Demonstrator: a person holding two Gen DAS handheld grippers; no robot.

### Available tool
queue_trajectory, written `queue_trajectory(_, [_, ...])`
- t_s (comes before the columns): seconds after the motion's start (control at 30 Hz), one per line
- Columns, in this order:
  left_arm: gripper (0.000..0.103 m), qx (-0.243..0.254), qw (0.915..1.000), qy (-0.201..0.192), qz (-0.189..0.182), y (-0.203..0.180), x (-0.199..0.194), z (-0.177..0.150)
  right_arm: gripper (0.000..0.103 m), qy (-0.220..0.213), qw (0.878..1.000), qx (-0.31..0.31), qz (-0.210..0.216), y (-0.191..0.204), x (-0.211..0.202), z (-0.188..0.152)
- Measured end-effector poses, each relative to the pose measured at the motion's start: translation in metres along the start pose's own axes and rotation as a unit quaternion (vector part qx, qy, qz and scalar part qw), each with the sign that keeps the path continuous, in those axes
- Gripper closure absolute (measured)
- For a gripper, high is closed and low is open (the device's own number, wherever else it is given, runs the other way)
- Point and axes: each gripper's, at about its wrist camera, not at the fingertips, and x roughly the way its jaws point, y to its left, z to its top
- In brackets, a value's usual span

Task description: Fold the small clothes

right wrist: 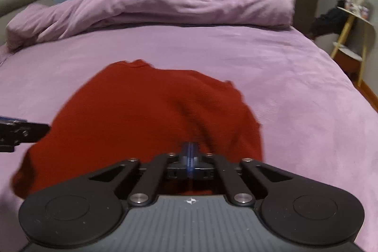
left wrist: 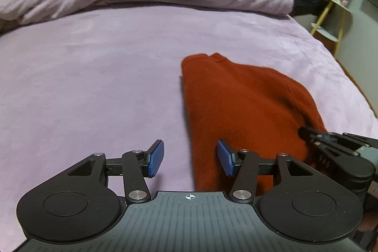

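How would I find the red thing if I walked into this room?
Look at the big bed covered in a lilac sheet, with a rumpled lilac duvet piled at its far end. On the flat part nearer you lies a rust-red knitted garment, already partly folded. It is the only red thing on the all-purple bed.
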Motion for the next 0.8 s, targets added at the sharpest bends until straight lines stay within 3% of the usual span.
queue_trajectory(0.13, [0.041, 0.006, 0.9999, 0.004, -0.015, 0.01, 0.005, -0.011, 0.103, -0.006, 1.0, 0.021, -0.016, -0.02, -0.001, -0.012])
queue_trajectory(0.23, [0.045, -0.009, 0.9998, 0.016, -0.01, 0.024, -0.005, -0.017, 0.103, 0.004, 0.999, 0.025, -0.031, -0.012, -0.015, -0.007])
queue_trajectory(0.3, [0.048, -0.028, 0.9986, 0.044, -0.007, 0.036, -0.012, -0.025, 0.1, -0.006, 0.998, 0.056, -0.006, -0.015, -0.03, -0.01])
queue_trajectory(0.4, [0.048, -0.062, 0.9969, 0.041, -0.025, 0.047, -0.025, -0.032, 0.1, -0.028, 0.995, 0.088, 0.025, -0.017, -0.055, -0.023])
queue_trajectory(0.6, [0.048, -0.042, 0.9984, 0.009, -0.038, 0.024, -0.035, -0.017, 0.099, -0.022, 0.998, 0.046, 0.027, -0.007, -0.06, -0.039])
queue_trajectory(0.73, [0.048, -0.009, 0.9999, -0.003, -0.014, 0.008, -0.026, -0.016, 0.1, 0.014, 0.999, 0.004, -0.034, -0.013, -0.045, -0.044])
queue_trajectory(0.8, [0.047, 0.002, 0.9998, -0.001, -0.018, 0.005, -0.019, -0.02, 0.1, 0.025, 0.999, 0.016, -0.024, -0.027, -0.037, -0.052])
